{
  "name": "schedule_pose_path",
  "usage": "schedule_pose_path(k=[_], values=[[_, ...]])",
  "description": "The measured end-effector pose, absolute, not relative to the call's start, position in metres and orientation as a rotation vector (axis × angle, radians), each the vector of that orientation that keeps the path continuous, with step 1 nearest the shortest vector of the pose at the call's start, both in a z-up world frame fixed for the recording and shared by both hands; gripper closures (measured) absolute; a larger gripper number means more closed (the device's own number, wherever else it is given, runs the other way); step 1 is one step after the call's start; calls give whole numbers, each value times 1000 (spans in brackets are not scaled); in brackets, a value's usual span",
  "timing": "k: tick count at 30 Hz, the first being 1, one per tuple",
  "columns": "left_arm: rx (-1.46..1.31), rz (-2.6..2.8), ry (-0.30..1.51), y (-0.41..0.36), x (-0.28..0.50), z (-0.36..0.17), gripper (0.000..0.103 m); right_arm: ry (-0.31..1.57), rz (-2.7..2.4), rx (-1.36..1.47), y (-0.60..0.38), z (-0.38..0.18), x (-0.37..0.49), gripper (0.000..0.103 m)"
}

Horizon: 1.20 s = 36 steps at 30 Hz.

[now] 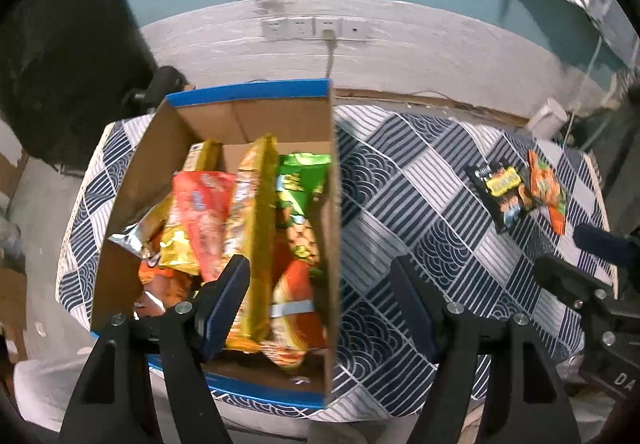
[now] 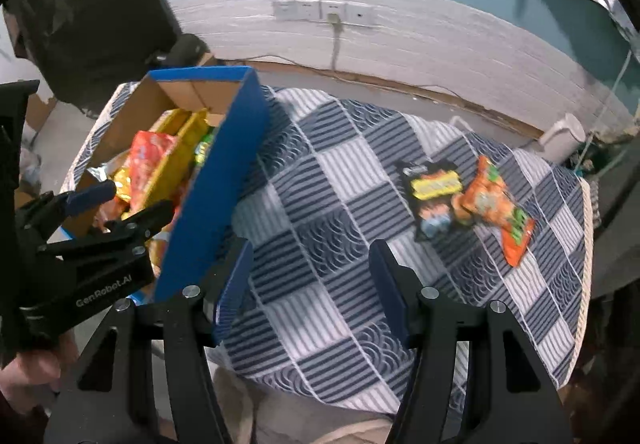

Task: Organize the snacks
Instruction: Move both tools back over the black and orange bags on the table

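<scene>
Tabletop (image 2: 344, 244): checked blue-and-white cloth. Box (image 1: 132, 180), my landmark: open cardboard, blue outside, packed with upright snack bags to save room. Two loose packets lie well right of the box, one black (image 2: 432, 200), one orange (image 2: 496, 204), touching, awaiting filing. My left hand-held gripper (image 1: 320, 308) straddles the box's right wall, jaws apart, empty; my right hand-held gripper (image 2: 310, 284), beside the box, likewise.

A checked cloth (image 2: 320, 180) covers the desk; behind it, wall sockets (image 1: 316, 28) with one cable (image 1: 330, 58) plugged in.
</scene>
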State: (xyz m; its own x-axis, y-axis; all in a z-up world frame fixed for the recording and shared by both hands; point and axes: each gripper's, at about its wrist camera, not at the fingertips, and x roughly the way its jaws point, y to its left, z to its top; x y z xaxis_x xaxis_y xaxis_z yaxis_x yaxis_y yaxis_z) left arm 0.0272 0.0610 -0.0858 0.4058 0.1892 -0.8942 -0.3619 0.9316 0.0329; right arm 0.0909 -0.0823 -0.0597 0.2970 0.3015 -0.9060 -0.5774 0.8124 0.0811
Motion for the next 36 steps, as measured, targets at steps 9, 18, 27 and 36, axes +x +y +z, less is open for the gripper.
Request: schedule_pose_path(k=[9, 18, 27, 36], values=[[-79, 257, 1148, -3, 48, -98, 29, 1153, 524, -252, -144, -74, 98, 42], [-50, 230, 1156, -27, 64, -102, 29, 1176, 434, -271, -196, -93, 125, 42], [-87, 225, 1166, -39, 103, -118, 17, 1183, 452, -393, -209, -108, 175, 41], [-96, 247, 1231, -42, 149, -146, 17, 1206, 496, -568, -213, -135, 218, 35]])
